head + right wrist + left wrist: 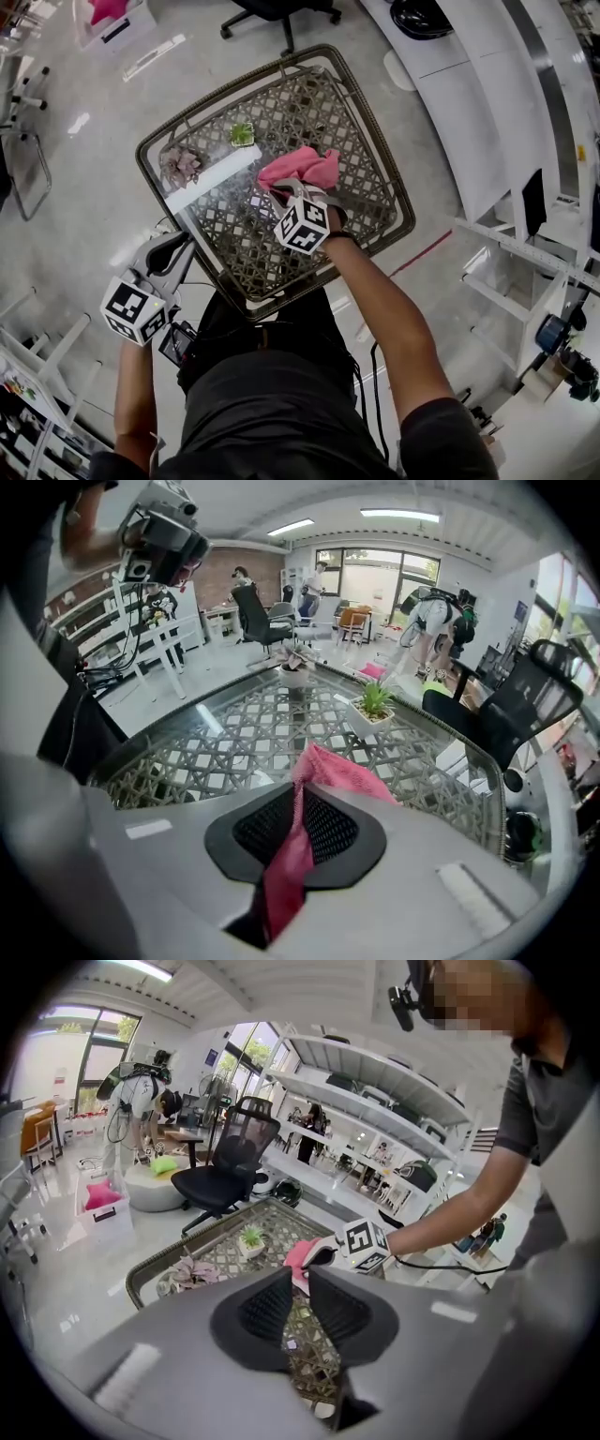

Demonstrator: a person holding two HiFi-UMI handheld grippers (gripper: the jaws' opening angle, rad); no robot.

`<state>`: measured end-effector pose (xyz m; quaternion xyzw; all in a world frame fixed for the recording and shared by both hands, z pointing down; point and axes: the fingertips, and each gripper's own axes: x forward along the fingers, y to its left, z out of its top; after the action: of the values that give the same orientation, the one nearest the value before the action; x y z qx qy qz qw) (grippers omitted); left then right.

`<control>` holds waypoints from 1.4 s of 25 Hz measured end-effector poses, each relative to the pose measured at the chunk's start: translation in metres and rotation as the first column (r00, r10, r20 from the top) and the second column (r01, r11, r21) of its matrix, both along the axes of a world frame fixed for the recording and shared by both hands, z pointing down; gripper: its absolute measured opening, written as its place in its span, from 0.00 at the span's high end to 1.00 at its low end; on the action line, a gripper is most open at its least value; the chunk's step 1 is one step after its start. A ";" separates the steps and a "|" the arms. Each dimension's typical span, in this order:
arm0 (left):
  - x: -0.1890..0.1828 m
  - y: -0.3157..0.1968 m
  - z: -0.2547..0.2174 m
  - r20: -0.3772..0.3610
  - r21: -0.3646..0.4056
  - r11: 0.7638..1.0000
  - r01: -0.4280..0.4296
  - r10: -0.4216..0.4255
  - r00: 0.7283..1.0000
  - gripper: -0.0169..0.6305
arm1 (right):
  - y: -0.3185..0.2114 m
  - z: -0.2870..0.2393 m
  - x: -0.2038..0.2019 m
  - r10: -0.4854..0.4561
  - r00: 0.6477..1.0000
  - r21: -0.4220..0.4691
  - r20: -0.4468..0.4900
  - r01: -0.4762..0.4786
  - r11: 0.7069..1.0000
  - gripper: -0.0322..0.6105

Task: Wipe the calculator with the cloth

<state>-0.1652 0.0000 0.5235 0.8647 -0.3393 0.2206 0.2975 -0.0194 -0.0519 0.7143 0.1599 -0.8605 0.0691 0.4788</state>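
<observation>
**Pink cloth clamped in the right gripper over a glass-topped wicker table**

Head view: A square wicker table [155, 183] with a glass top fills the upper middle of the frame. The right gripper [284, 194] reaches over the table's centre, its jaws closed on a pink cloth [305, 167] that bunches just above them. The left gripper [181, 244] hangs at the lower left, off the table's near edge. A small green potted plant [242, 134] and a purplish succulent [180, 164] stand toward the upper left of the tabletop. The calculator cannot be made out.

Left gripper view: The left gripper [298, 1275] sits at centre bottom, with its jaws drawn together at the tips and nothing between them. Beyond them lies the table [141, 1279], with the cloth [297, 1253] and the right gripper [322, 1254] at mid-frame. A black office chair [230, 1162] stands behind.

Right gripper view: The right gripper [299, 795] has its jaws pressed on the cloth [342, 771], which runs down between the pads and spills out toward the right. The green potted plant [373, 710] stands further back on the table [234, 733], above the cloth.
</observation>
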 end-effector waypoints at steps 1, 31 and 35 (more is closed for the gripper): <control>0.002 0.000 0.000 0.000 0.000 1.000 -0.002 0.002 1.000 0.88 | -0.001 0.001 0.005 0.001 1.000 0.005 -0.007 -0.001 1.000 0.90; 0.042 -0.001 0.010 0.003 -0.023 0.997 -0.070 0.070 0.998 0.88 | -0.046 -0.010 0.096 0.559 0.822 -0.143 0.107 -0.544 0.827 0.90; 0.038 0.000 0.015 0.003 -0.032 0.998 -0.062 0.062 0.998 0.88 | -0.043 -0.006 0.086 0.605 0.784 -0.208 0.136 -0.575 0.791 0.90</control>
<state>-0.1271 0.0003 0.5385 0.8696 -0.3095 0.2368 0.3033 0.0665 -0.0946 0.7082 0.3762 -0.8014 0.2978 0.3572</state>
